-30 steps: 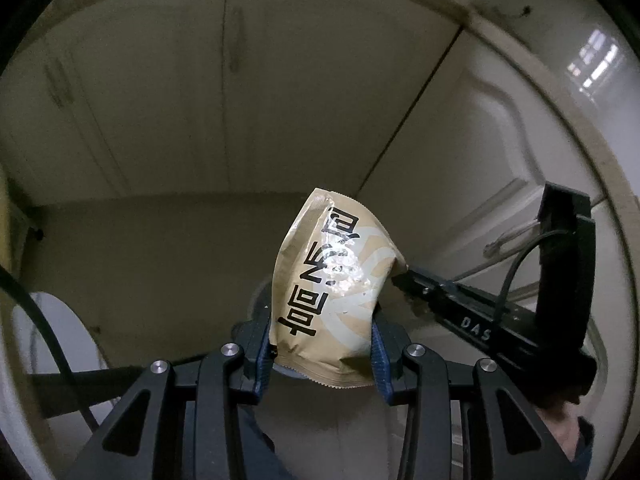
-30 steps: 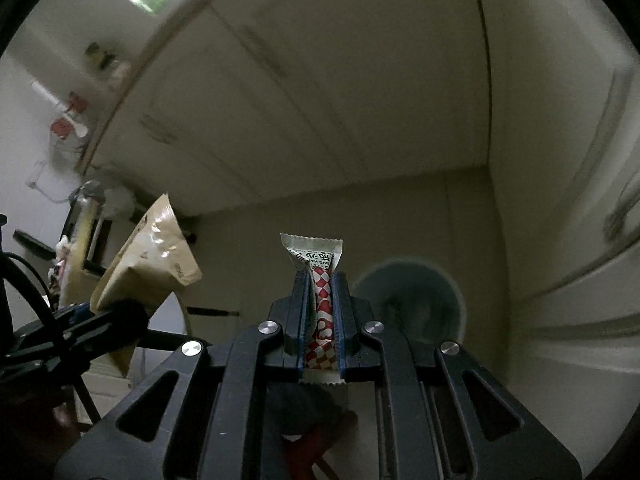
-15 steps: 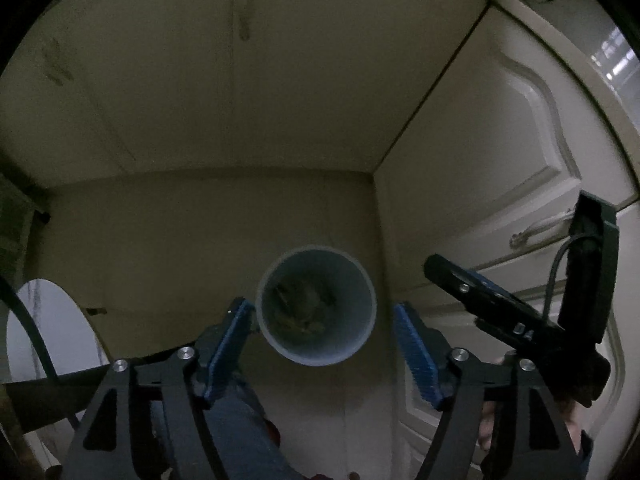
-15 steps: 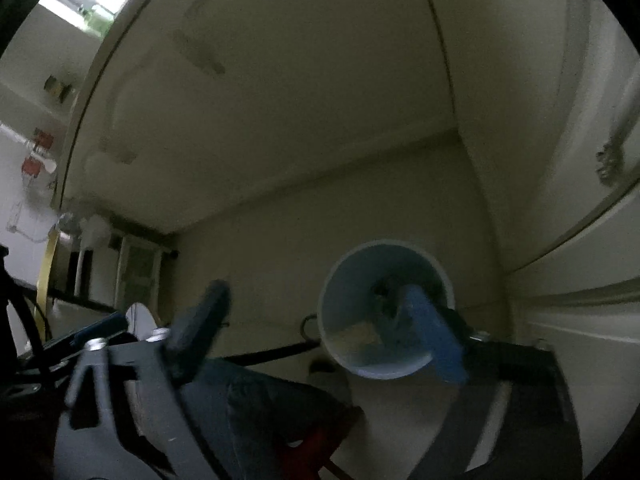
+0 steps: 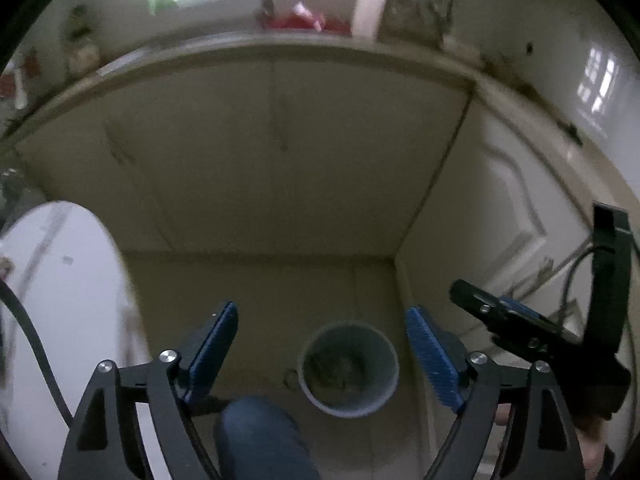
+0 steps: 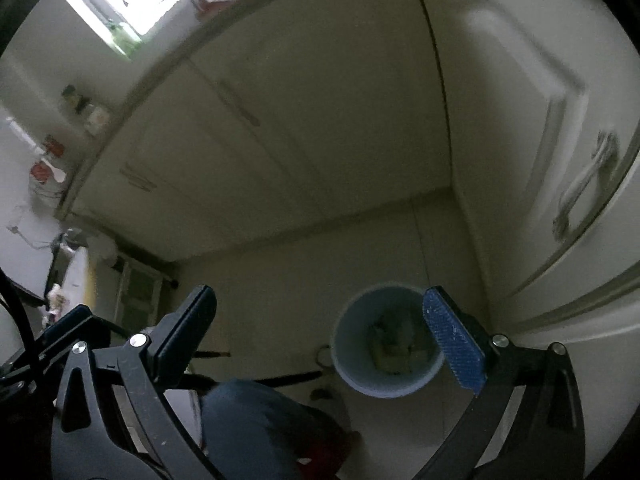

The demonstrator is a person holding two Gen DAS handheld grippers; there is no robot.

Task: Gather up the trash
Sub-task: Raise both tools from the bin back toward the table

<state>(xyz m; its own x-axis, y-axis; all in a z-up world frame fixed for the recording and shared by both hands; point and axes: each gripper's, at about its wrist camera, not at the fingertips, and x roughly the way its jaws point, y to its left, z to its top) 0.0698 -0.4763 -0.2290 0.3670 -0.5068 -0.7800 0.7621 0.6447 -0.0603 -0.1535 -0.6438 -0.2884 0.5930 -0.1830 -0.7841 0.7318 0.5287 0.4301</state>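
Observation:
A pale blue round trash bin (image 5: 349,368) stands on the floor in the corner between the cabinet fronts, with crumpled wrappers (image 6: 394,342) inside it. My left gripper (image 5: 322,316) hangs high over the bin, its jaws still opening, nothing between the blue pads (image 5: 430,354). My right gripper (image 6: 320,300) is wide open above the bin (image 6: 386,378) and holds nothing. At the right of the left wrist view the right gripper's black finger (image 5: 504,320) shows. The bag and the candy wrapper are no longer in either gripper.
Cream cabinet doors (image 5: 280,152) rise behind the bin and another door with a metal handle (image 6: 580,184) stands at the right. A white round tabletop (image 5: 60,280) lies at the left. The person's knee in blue jeans (image 5: 260,436) is below the grippers. A countertop edge (image 5: 280,50) and window are above.
Both grippers opened and let go: the tan bag left the left one, the red-and-white candy wrapper left the right one. Both hands then rose, so the bin looks smaller and the countertop came into view.

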